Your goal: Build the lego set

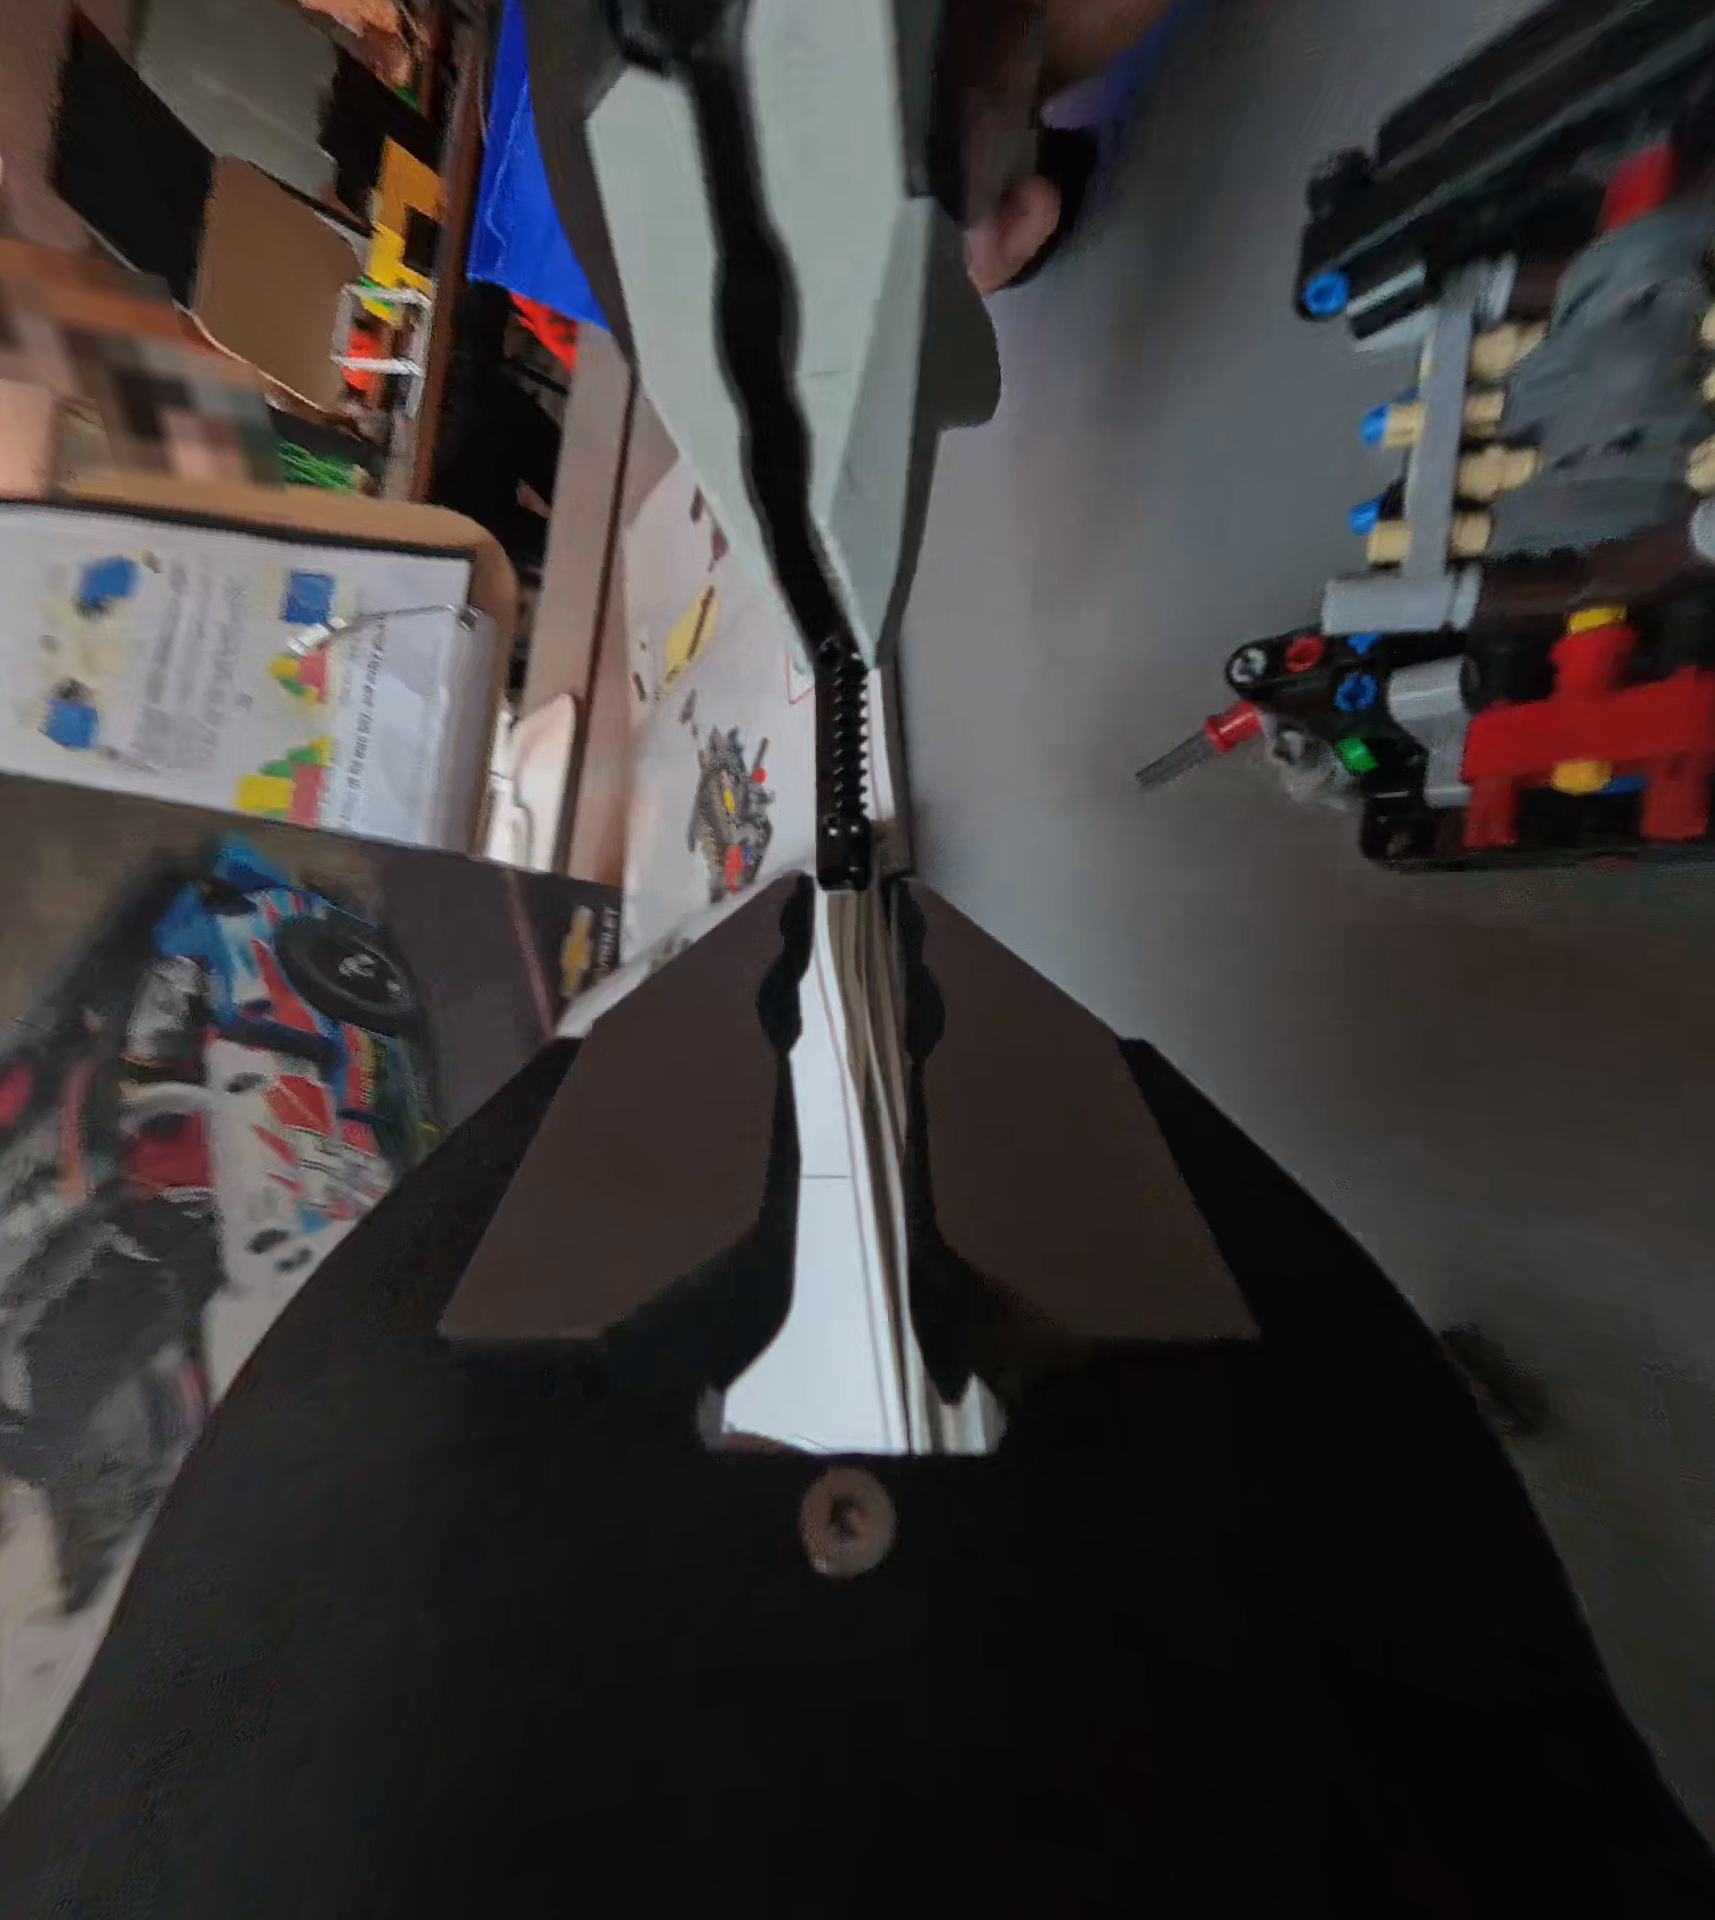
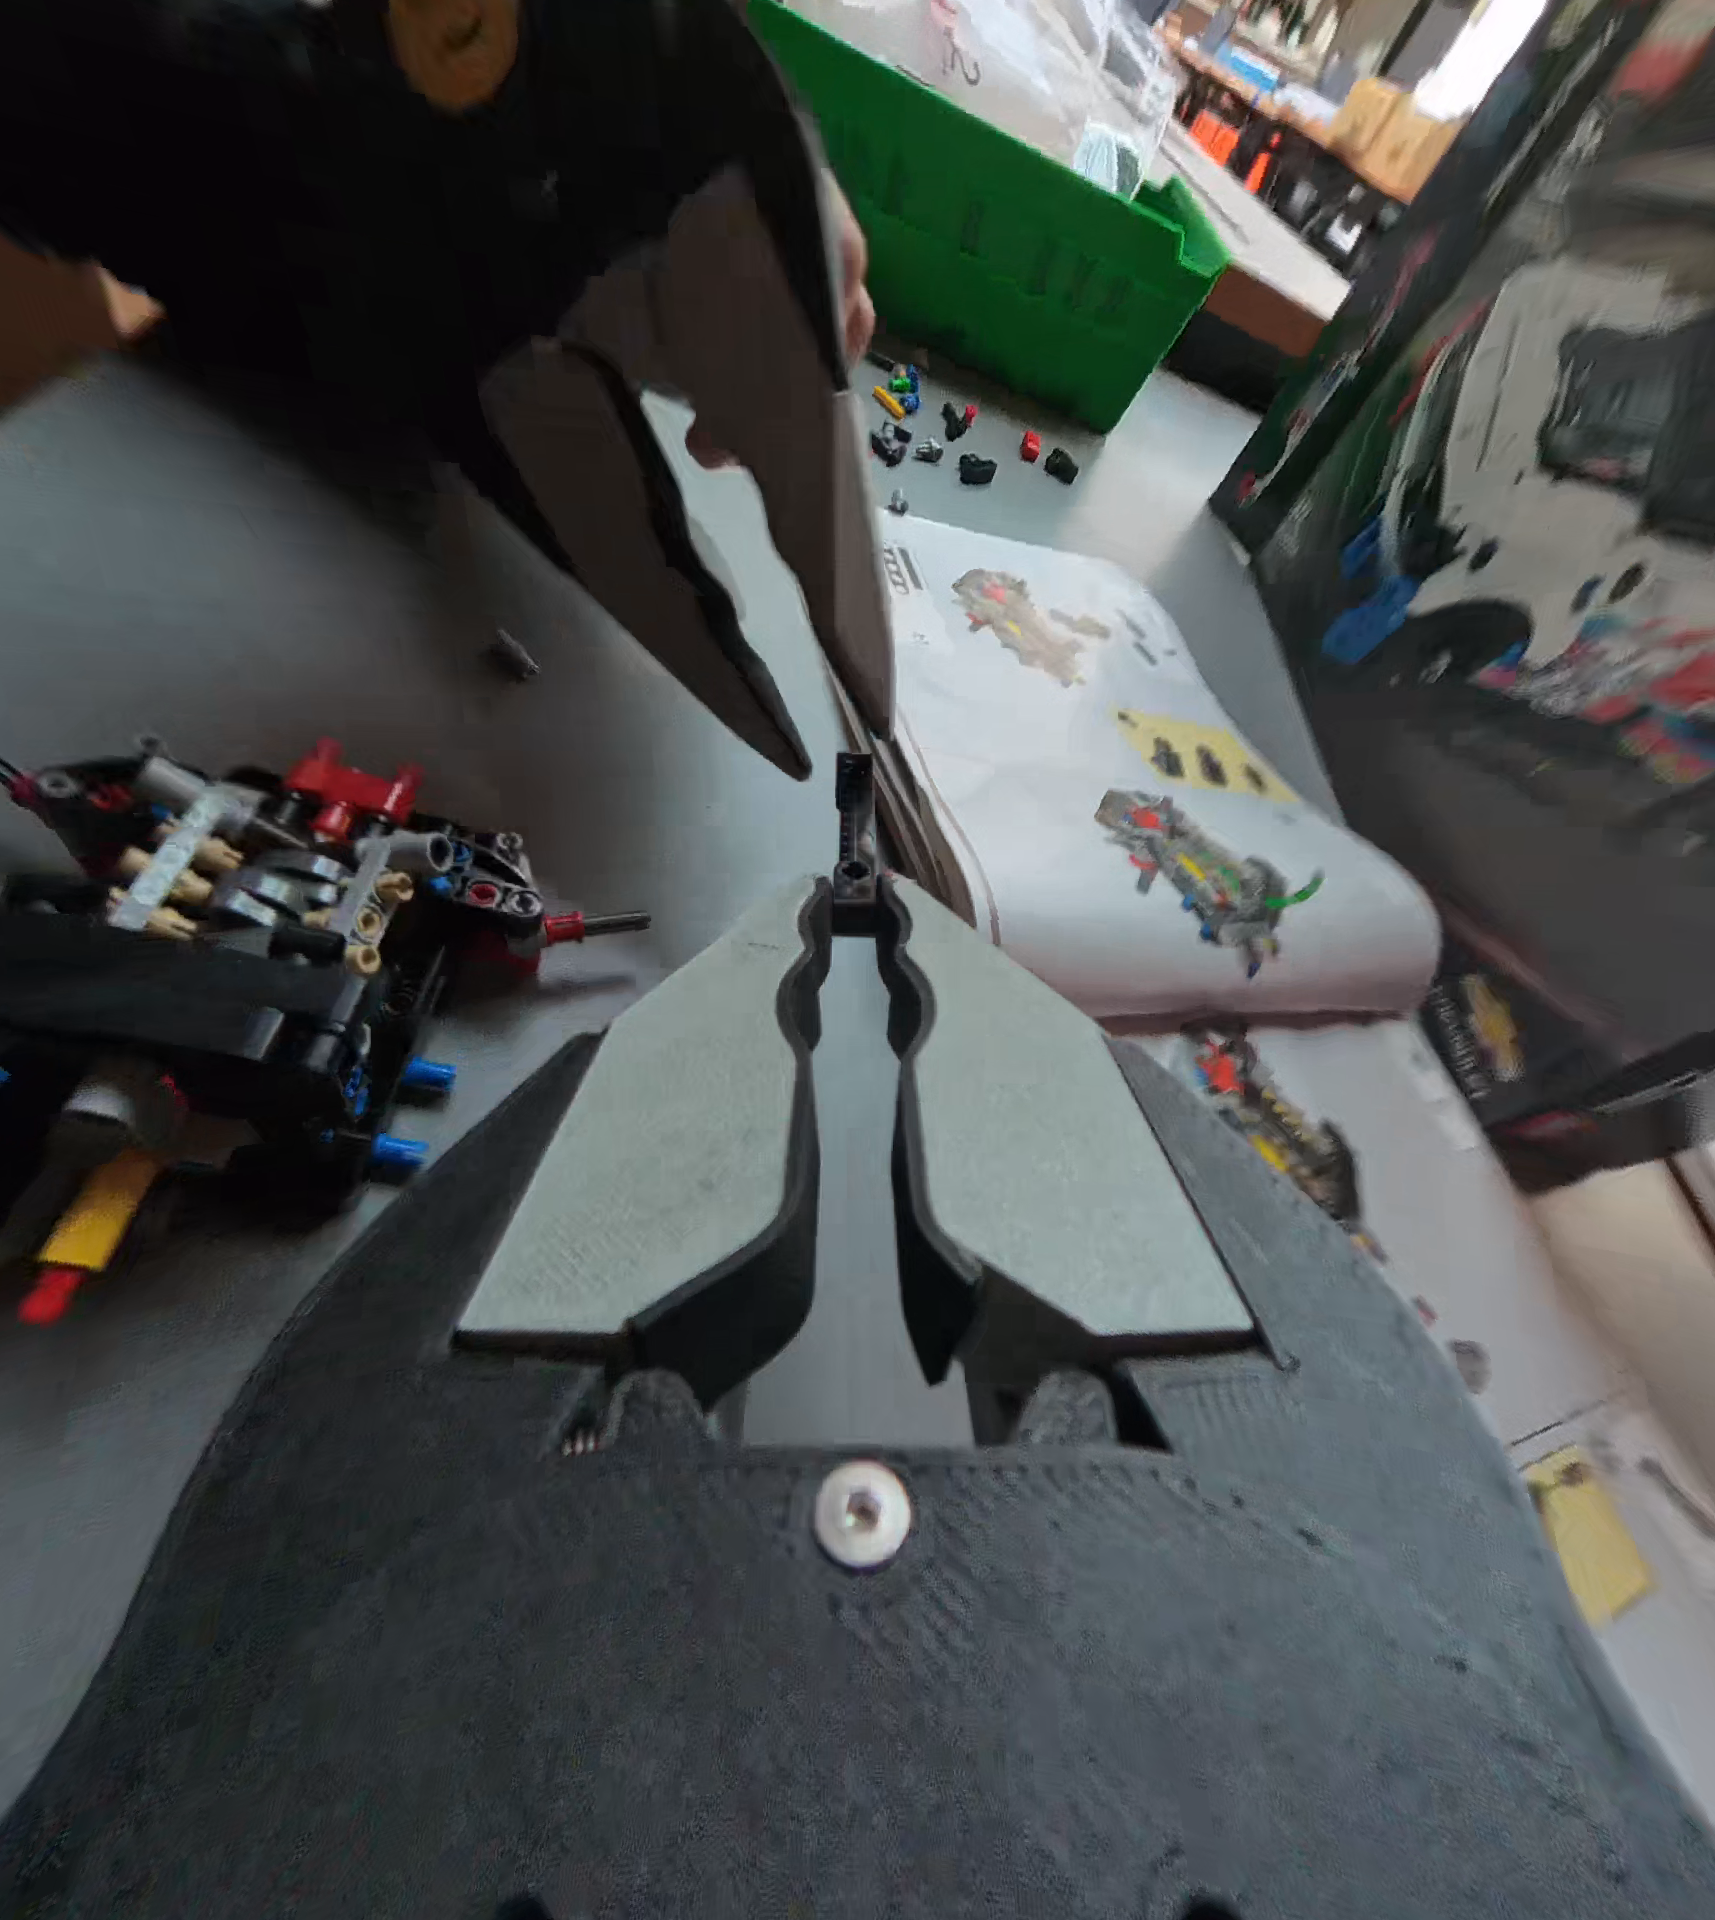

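My right gripper (image 2: 855, 896), with grey fingers, is shut on one end of a slim black ribbed Lego beam (image 2: 853, 821) and holds it above the table. It also shows in the left wrist view (image 1: 845, 646), coming in from the top. My left gripper (image 1: 853, 883), with dark brown fingers, meets the beam (image 1: 845, 748) tip to tip. Its jaws stand a little apart around the beam's other end. It also shows in the right wrist view (image 2: 840, 753). A partly built black, grey and red Technic model (image 2: 209, 987) lies on the grey table (image 2: 209, 540), also seen in the left wrist view (image 1: 1559, 520).
An open instruction booklet (image 2: 1092, 779) lies under the grippers. The Lego box (image 2: 1611, 520) stands to its right. A green bin (image 2: 988, 239) stands at the back, with several loose pieces (image 2: 967, 436) before it. A small grey piece (image 2: 515, 655) lies alone. A hand (image 1: 1014, 229) holds the right gripper. One gripper's finger ends stand about 5 cm off the other's. From the left gripper's tips to the small grey piece (image 2: 515, 655) is close to 11 cm.
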Demonstrator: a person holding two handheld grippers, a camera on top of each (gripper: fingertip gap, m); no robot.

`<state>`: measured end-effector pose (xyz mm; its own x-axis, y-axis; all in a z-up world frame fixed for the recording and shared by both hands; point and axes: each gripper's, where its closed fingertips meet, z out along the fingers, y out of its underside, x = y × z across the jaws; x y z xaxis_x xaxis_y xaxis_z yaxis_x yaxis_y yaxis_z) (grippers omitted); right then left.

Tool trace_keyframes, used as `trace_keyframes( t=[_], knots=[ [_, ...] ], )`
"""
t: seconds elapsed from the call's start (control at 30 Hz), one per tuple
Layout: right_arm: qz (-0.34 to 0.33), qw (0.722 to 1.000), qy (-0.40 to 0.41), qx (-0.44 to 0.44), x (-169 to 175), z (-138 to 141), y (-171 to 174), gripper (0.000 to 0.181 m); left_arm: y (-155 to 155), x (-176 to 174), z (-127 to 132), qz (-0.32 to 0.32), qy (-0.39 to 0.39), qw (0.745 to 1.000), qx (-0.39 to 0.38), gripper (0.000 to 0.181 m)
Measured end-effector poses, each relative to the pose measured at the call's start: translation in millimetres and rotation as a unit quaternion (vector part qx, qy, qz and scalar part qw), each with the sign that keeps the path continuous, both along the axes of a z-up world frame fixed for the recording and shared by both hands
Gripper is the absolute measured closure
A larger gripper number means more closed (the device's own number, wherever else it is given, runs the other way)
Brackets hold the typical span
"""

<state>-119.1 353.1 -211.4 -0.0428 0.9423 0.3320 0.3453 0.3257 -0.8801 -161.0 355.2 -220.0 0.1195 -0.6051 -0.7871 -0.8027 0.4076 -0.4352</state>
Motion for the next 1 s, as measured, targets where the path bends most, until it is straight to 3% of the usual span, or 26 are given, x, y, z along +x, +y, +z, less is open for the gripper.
trace_keyframes(
  t=[0.03, 0.1, 0.2, 0.33, 0.53, 0.67, 0.8, 1.0],
  knots=[
    [0.001, 0.998, 0.001, 0.058, -1, 2, -1, 0.176, -2, -4, 4, 0.010, -0.034, 0.998, -0.053, 0.166],
    [0.001, 0.988, -0.004, 0.152, -4, 4, -2, 0.176, -8, -6, 13, 0.010, -0.112, 0.981, -0.161, 0.154],
    [0.007, 0.974, -0.002, 0.226, -9, 8, -11, 0.176, -16, -3, 20, -0.009, -0.178, 0.941, -0.288, 0.153],
    [0.004, 0.954, 0.016, 0.299, -8, 18, -20, 0.176, -20, -7, 9, -0.008, -0.180, 0.895, -0.407, 0.154],
    [0.008, 0.942, 0.018, 0.336, -10, 19, -28, 0.176, -34, 4, 22, -0.047, -0.238, 0.820, -0.518, 0.159],
    [0.016, 0.942, 0.030, 0.334, -9, 22, -34, 0.176, -38, 11, 20, -0.047, -0.243, 0.813, -0.527, 0.175],
    [-0.005, 0.944, 0.041, 0.326, -8, 25, -31, 0.174, -39, 13, 22, -0.026, -0.257, 0.809, -0.529, 0.176],
    [-0.012, 0.985, 0.056, 0.160, 5, 25, -15, 0.166, -44, -26, 17, 0.089, -0.270, 0.839, -0.464, 0.175]
  ],
)
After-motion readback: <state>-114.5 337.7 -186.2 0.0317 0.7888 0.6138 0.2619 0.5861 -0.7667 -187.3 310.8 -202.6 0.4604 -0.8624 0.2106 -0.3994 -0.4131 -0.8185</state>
